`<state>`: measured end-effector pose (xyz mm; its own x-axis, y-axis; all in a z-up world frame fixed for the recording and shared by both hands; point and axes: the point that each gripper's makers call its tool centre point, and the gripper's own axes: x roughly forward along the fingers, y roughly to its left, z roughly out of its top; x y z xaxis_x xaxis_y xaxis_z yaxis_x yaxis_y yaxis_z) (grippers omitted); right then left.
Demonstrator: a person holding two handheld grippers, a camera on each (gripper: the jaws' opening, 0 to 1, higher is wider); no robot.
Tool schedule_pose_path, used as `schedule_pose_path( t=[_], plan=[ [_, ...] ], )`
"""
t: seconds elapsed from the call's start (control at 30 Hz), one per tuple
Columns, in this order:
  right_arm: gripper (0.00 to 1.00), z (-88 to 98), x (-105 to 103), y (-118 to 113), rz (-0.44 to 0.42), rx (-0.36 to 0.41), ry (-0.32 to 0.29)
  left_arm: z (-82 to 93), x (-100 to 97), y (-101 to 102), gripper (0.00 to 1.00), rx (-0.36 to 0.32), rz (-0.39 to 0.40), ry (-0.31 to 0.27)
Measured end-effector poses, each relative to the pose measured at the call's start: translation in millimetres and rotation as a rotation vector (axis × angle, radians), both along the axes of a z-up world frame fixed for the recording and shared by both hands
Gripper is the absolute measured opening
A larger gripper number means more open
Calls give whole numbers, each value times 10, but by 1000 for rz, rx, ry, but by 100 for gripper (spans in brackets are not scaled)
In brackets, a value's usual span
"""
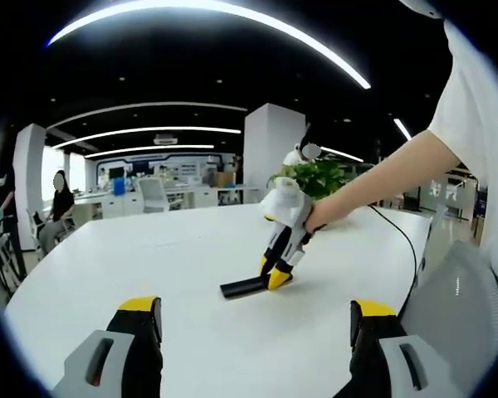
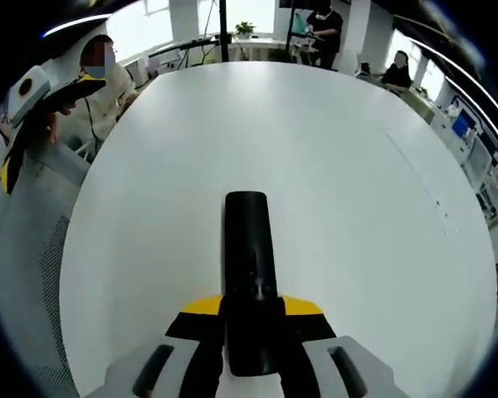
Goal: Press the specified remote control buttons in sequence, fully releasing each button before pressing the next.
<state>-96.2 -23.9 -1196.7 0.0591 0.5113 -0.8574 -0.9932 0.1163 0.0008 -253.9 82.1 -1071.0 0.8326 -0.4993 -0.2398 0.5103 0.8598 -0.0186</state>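
While the remote rests mid-tabletop:
Remote (image 2: pixel 249 278): black, flat, well clear of every tabletop (image 2: pixel 340 166) edge.
Right hand-held gripper (image 2: pixel 249 319): pinching the remote's near end.
Left hand-held gripper (image 1: pixel 257 327): spread, over the bare near edge.

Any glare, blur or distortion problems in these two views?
Left gripper view: strong fisheye bending of ceiling light strips, table evenly lit, remote sharp. Right gripper view: bright, slightly washed table, remote dark with button detail hard to read between the right tongs.

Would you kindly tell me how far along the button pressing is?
Done: nothing shows any press completed. In hand: the right gripper is down on the black remote on the white table. Left: the presses themselves; the left gripper hangs open above the table.
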Motion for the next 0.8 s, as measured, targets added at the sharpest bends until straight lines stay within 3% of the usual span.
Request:
schedule_pose_path(
  t=[0.2,0.33,0.47,0.57,0.7,0.8],
  plan=[
    [23,14,3,19,-69,98,12,-24,-10,-4,97,-2,-3,16],
    [24,21,5,15,-85,125,24,-39,-13,-7,96,5,-4,23],
    [27,52,-4,54,-143,178,83,-40,-14,-6,96,7,-4,24],
    [30,98,4,126,-238,268,151,-49,-16,-7,96,11,-4,28],
    [29,119,57,125,-328,340,185,-57,-18,-4,95,14,-4,31],
    [33,185,52,154,-433,436,270,-66,-20,-5,95,19,-6,35]
  ],
)
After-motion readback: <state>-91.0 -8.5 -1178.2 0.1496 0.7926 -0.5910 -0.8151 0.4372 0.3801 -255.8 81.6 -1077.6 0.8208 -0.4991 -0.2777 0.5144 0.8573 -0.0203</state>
